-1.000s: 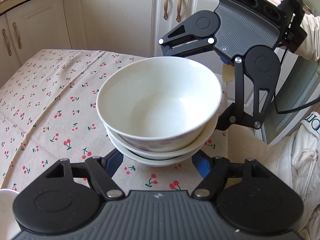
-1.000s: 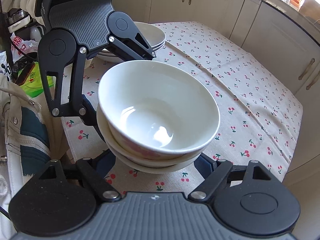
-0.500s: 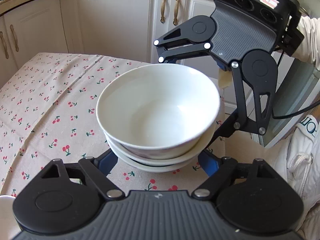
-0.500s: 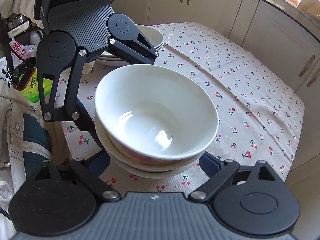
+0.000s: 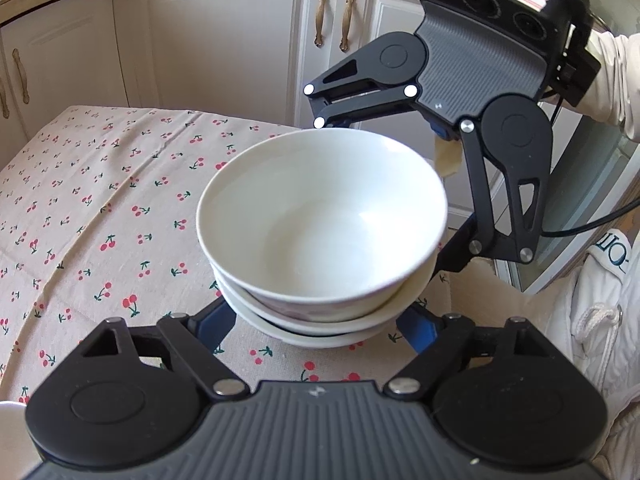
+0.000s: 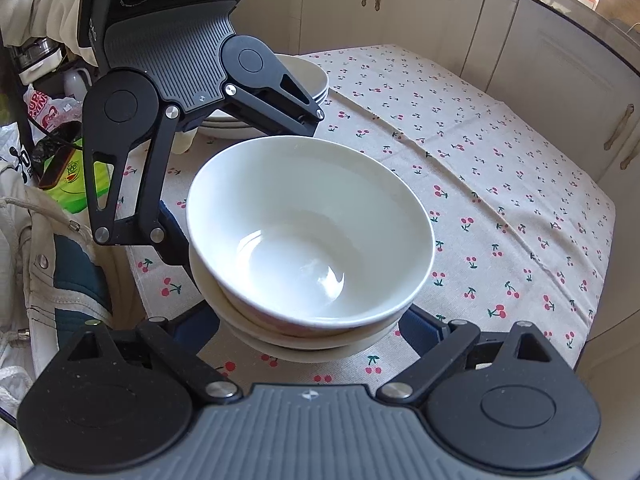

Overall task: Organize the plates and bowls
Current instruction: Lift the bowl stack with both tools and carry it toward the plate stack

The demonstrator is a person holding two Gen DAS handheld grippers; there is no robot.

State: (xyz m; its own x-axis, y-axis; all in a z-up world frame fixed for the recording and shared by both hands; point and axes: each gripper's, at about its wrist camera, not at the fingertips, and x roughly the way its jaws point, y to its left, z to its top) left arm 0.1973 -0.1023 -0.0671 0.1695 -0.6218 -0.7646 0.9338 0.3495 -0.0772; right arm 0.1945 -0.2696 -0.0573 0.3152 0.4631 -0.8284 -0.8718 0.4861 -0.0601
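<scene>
Both grippers, left [image 5: 320, 320] and right [image 6: 308, 320], had just spread their jaws off the bowls [image 5: 320, 224]; the stack sat released on the worktop [image 5: 100, 200].

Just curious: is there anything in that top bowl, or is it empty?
Empty. The top bowl shows only a bare, glossy white inside in both views, sitting upright in the bowl below.

We look steeply down along each claw, close over the stacked bowls [image 5: 320, 232] on the table [image 5: 100, 200]. Both views share that stack [image 6: 308, 236], seen from opposite sides, each catching the other claw beyond it.
</scene>
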